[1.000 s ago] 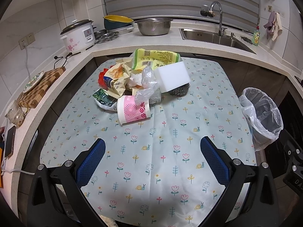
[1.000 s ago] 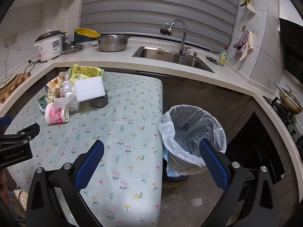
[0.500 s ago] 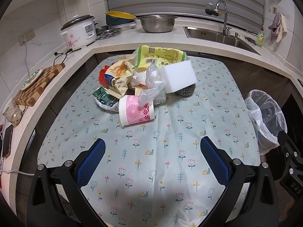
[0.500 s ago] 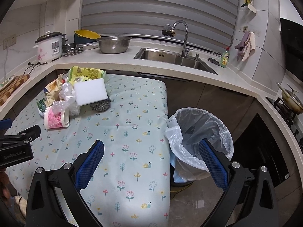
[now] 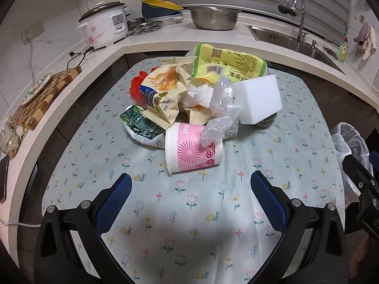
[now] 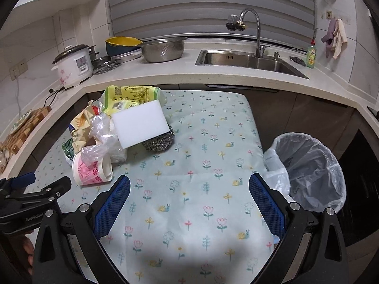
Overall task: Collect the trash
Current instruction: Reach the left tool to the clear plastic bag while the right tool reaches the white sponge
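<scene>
Floral-clothed desk [image 5: 189, 213] carries the trash heap at its far left: wrappers [image 5: 163, 90], cup [image 5: 193, 151] on its side, white sponge [image 5: 259, 99] leaning on a scourer [image 6: 158, 142]. Left tongs [image 5: 190, 198] gape wide and empty just short of the cup. Right tongs [image 6: 189, 200] equally wide and empty over bare cloth, lined bin [image 6: 310, 170] just off the desk's right edge.

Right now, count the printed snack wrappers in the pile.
3 visible: the yellow-green bag at the back, the cream bag at left-centre, the green wrapper beside the pink cup. More may be hidden underneath.
</scene>
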`<action>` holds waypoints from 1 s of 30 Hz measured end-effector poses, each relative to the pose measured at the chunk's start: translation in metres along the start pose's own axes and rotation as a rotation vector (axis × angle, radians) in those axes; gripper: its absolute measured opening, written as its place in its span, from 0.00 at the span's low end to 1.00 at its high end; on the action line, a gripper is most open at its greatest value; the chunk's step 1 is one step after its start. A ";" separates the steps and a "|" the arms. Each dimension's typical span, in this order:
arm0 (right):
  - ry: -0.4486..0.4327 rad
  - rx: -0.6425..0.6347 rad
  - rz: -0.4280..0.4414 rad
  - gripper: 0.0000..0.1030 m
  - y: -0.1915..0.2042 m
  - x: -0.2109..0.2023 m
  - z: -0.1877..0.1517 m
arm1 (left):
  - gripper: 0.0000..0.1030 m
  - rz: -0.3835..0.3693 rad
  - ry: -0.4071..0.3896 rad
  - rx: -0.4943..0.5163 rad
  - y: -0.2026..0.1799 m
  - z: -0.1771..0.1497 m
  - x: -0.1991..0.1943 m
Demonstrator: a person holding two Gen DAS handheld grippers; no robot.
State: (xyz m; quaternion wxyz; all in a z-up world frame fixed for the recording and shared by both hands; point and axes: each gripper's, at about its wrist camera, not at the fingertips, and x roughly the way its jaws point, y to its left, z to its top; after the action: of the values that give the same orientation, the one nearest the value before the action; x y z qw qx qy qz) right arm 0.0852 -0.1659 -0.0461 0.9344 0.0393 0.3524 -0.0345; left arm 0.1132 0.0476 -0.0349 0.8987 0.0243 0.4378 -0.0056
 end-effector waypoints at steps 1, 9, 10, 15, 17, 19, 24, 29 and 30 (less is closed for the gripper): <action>0.001 -0.010 0.001 0.93 0.006 0.006 0.003 | 0.93 -0.003 0.000 -0.008 0.003 0.004 0.006; -0.011 -0.046 0.002 0.93 0.031 0.040 0.026 | 0.93 -0.089 0.007 -0.009 0.006 0.031 0.046; -0.006 -0.041 0.000 0.93 0.030 0.044 0.027 | 0.93 -0.100 0.011 -0.002 0.005 0.033 0.051; 0.015 -0.008 -0.002 0.93 0.030 0.062 0.033 | 0.85 -0.157 0.026 0.032 0.000 0.040 0.071; 0.021 -0.004 -0.003 0.93 0.031 0.069 0.035 | 0.72 -0.198 0.043 0.041 0.000 0.043 0.078; 0.027 -0.008 0.008 0.93 0.035 0.076 0.039 | 0.57 -0.235 0.059 0.040 0.001 0.045 0.083; 0.048 -0.012 0.036 0.93 0.045 0.094 0.048 | 0.24 -0.295 0.073 0.059 0.006 0.048 0.088; 0.065 -0.026 0.061 0.93 0.060 0.108 0.053 | 0.12 -0.322 0.046 0.036 0.019 0.052 0.083; 0.068 -0.033 0.061 0.93 0.064 0.110 0.053 | 0.12 -0.325 0.043 0.031 0.022 0.053 0.083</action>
State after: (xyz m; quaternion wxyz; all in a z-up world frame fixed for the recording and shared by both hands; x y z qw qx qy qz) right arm 0.2084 -0.1114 -0.0761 0.9231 0.0358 0.3830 0.0012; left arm 0.2067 0.0677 -0.0667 0.8758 -0.0329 0.4551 -0.1572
